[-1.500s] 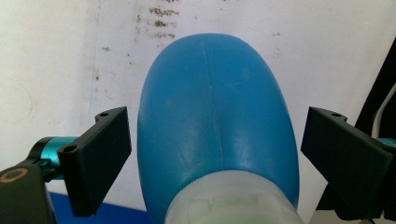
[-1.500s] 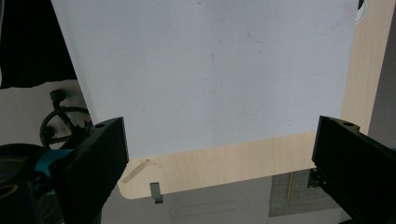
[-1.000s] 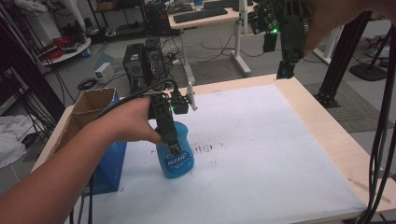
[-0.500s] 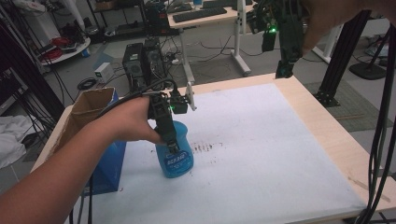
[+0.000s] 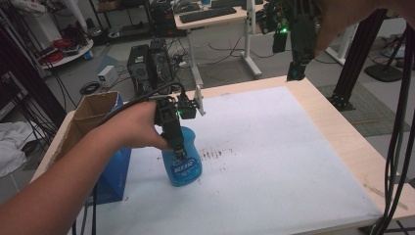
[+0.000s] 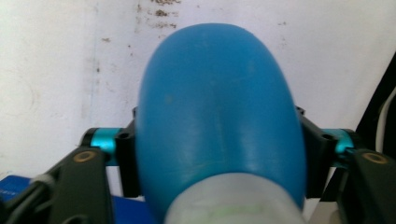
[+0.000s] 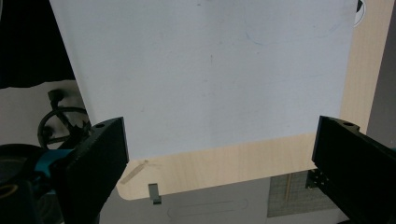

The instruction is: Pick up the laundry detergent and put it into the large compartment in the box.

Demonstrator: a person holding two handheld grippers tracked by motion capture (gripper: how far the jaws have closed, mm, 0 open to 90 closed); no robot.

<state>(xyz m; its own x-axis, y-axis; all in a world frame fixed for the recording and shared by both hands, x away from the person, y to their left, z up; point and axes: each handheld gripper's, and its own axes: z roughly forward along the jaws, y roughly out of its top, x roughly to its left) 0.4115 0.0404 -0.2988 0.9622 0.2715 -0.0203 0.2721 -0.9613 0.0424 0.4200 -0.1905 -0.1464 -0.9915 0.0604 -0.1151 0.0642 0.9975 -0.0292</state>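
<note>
A blue plastic bottle (image 5: 186,169) with a printed label stands upright on the white mat (image 5: 274,147), left of centre. My left gripper (image 5: 180,152) comes down on it from above and is shut on its body. In the left gripper view the bottle (image 6: 219,112) sits between the two black jaws of my left gripper (image 6: 219,154), which press on both its sides. My right gripper (image 5: 296,73) hangs high over the table's far right corner, open. Its jaws stand wide apart in the right gripper view, with only the mat (image 7: 210,70) far below my right gripper (image 7: 224,154).
An open cardboard box (image 5: 88,122) and a blue box (image 5: 115,176) stand at the table's left edge, close to the bottle. Dark smudges (image 5: 215,154) mark the mat beside the bottle. A bare wooden border (image 5: 352,147) frames the mat. Black cables (image 5: 396,122) hang at the right.
The right gripper has drifted slightly left, high above the far corner. The left gripper and the bottle have stayed in place.
</note>
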